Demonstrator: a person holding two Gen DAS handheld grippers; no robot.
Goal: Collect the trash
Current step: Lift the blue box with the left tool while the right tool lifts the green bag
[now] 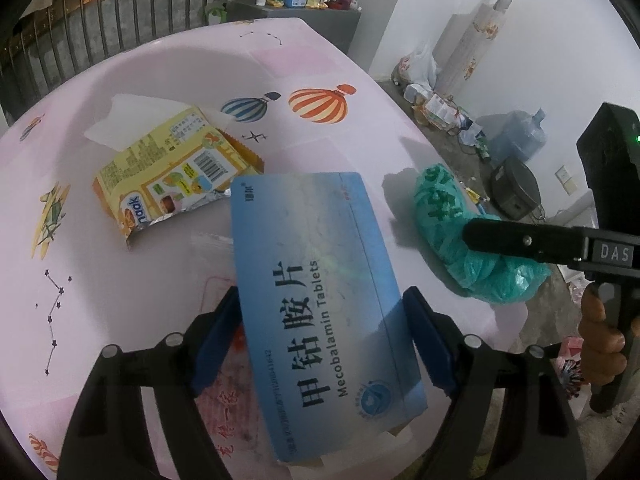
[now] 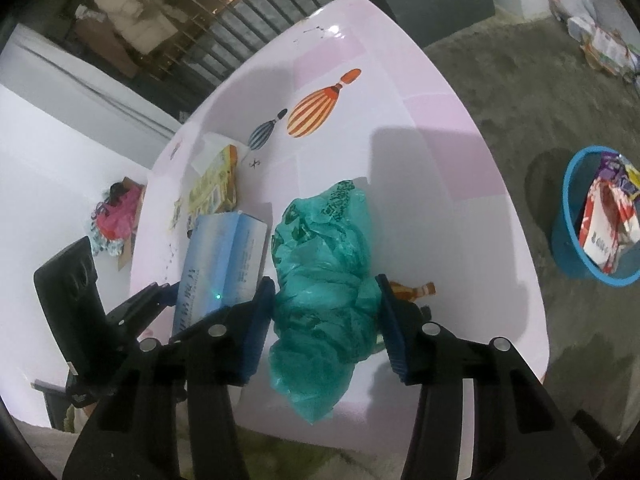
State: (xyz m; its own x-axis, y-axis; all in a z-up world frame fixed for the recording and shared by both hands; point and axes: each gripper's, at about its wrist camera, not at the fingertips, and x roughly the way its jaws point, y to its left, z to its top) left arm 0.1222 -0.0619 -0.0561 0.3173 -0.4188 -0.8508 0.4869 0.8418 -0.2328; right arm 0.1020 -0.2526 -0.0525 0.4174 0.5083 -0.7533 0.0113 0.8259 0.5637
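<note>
A light blue medicine box [image 1: 320, 280] printed "Mecobalamin Tablets" lies lengthwise between the blue pads of my left gripper [image 1: 324, 320], which is shut on its two long sides. In the right wrist view the box [image 2: 224, 256] sits tilted, its near end in those fingers. A crumpled green plastic bag [image 2: 324, 280] rests on the pink table [image 2: 440, 160], and my right gripper [image 2: 326, 312] is shut on it, both pads against its sides. From the left wrist view, one black right finger [image 1: 520, 242] reaches over the green bag [image 1: 448, 224].
A yellow snack wrapper [image 1: 172, 176] and white paper [image 1: 120, 120] lie beyond the box. A clear printed bag [image 1: 224, 384] lies under it. A small orange wrapper [image 2: 416, 290] sits beside the right finger. A blue bin [image 2: 568, 248] holding trash stands on the floor to the right.
</note>
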